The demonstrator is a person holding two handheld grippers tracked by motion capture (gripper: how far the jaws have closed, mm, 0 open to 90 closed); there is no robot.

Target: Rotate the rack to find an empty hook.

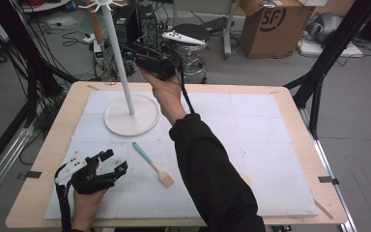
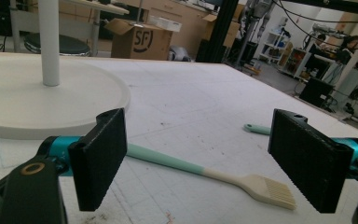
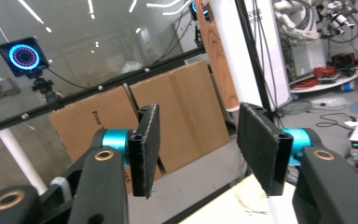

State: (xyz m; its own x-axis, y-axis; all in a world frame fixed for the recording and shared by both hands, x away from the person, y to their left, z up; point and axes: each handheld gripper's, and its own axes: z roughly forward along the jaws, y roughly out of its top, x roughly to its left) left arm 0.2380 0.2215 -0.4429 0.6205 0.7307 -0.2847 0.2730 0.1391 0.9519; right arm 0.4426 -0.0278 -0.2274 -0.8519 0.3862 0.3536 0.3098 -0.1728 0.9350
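Note:
A white stand rises on a thin pole (image 1: 121, 58) from a round base (image 1: 131, 116) at the back left of the white mat. From a hook at its top hangs a wooden-handled utensil (image 1: 92, 21). A pastry brush (image 1: 152, 164) with a teal handle and pale bristles lies flat on the mat in front of the base. My left gripper (image 1: 116, 162) rests at the front left, open, its jaws pointing at the brush (image 2: 242, 179) from a short way off. My right gripper (image 1: 131, 57) is held high beside the pole (image 3: 233, 46), open, with nothing between its jaws.
The wooden table (image 1: 299, 111) carries the white mat, whose right half is bare. Behind the table stand a black stool (image 1: 191, 34), a cardboard box (image 1: 273, 24) and tangled cables. Black tripod legs (image 1: 319, 72) rise at the right.

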